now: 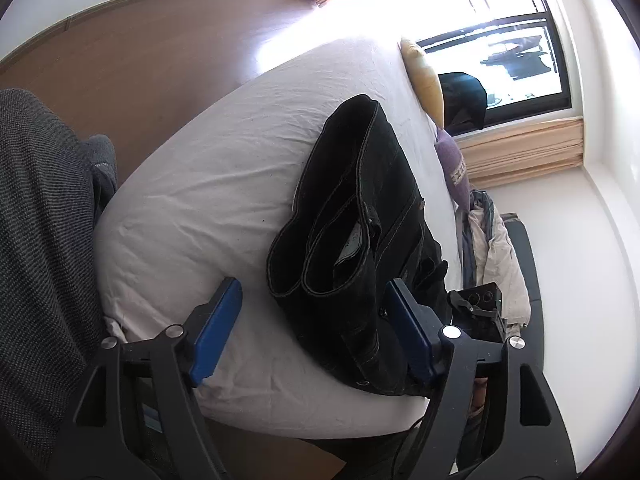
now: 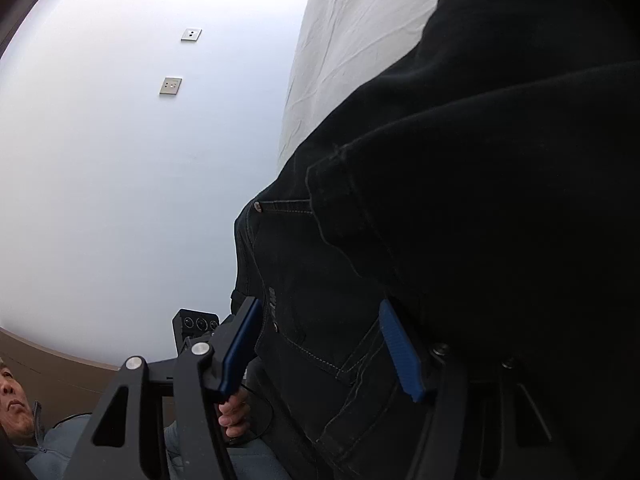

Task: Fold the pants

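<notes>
Black pants (image 1: 360,216) folded into a thick bundle, lying on white-sheeted bed (image 1: 192,184) near its front edge, hems up top. Left gripper (image 1: 316,332) spread wide, blue pads either side of bundle's near end, not clamping. Right gripper (image 2: 320,348) also wide, pressed close vs. pocket area of denim. No containers visible. Yellow pillow (image 1: 424,76) at far edge by window (image 1: 500,40).

Right gripper (image 2: 322,344) with jaws spread wide, black pants (image 2: 460,208) filling the span between 2 blue pads (image 2: 400,354), white bedsheet (image 2: 360,32) behind, 2 wall outlets (image 2: 171,85).
</notes>
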Demonstrator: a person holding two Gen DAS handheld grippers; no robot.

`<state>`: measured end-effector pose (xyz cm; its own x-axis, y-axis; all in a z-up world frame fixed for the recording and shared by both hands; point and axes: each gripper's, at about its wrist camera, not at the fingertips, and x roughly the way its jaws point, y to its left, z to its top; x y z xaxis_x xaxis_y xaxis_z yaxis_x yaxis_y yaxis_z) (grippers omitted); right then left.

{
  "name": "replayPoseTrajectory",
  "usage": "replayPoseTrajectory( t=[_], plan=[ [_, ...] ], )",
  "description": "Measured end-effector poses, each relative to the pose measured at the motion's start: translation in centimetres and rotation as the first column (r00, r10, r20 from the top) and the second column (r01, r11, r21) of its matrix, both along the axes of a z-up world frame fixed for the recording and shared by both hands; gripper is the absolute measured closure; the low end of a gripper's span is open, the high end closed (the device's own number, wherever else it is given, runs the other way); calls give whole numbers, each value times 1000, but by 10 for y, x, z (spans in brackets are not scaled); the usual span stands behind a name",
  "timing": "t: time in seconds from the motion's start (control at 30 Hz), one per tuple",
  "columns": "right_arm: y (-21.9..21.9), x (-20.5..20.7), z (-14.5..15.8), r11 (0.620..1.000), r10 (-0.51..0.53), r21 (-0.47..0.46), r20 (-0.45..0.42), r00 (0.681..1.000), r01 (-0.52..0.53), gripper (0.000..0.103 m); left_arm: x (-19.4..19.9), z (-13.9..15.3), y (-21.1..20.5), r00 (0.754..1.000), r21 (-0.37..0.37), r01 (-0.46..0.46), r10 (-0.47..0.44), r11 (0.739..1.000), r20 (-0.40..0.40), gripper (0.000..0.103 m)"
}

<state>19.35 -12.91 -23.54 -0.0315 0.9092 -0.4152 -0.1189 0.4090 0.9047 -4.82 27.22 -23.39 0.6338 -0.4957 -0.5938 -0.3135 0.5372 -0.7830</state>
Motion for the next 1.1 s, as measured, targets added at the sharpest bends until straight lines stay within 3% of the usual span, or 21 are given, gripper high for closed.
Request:
replayPoseTrajectory(
  t=[0.33, 0.37, 0.4, 0.43, 0.53, 0.63, 0.73, 0.77, 1.1],
  plan=[
    [-9, -8, -1, 999, -12, -30, 16, 1000, 12, 40, 28, -5, -12, 999, 21, -4, 5, 1000, -48, 29],
    [-11, -8, -1, 999, -13, -33, 16, 1000, 14, 40, 30, -2, -13, 999, 21, -7, 8, 1000, -47, 36],
    [-10, -9, 0, 999, -14, -37, 17, 1000, 15, 40, 30, -1, -13, 999, 17, -3, 4, 1000, -46, 60],
    [-11, -10, -1, 999, -16, -44, 19, 1000, 17, 41, 34, -3, -14, 999, -3, 10, -10, 1000, -53, 75],
    [-22, -11, -4, 998, -25, -50, 16, 1000, 26, 46, 40, -5, -18, 997, -6, 7, -7, 1000, -72, 75],
    [-27, -11, -7, 997, -41, -57, 5, 999, 42, 57, 39, -2, -18, 998, -2, 7, -7, 1000, -70, 79],
    [-37, -10, -16, 995, -68, -79, -25, 997, 65, 86, 38, 1, -17, 998, -7, -3, 3, 1000, -65, 83],
    [-40, -10, -20, 993, -80, -94, -40, 996, 76, 103, 36, 3, -18, 998, 0, -3, 3, 1000, -61, 83],
    [-50, -12, -28, 991, -103, -96, -50, 993, 98, 103, 39, 38, -26, 1000, 66, 8, -10, 998, 18, 91]
  ],
)
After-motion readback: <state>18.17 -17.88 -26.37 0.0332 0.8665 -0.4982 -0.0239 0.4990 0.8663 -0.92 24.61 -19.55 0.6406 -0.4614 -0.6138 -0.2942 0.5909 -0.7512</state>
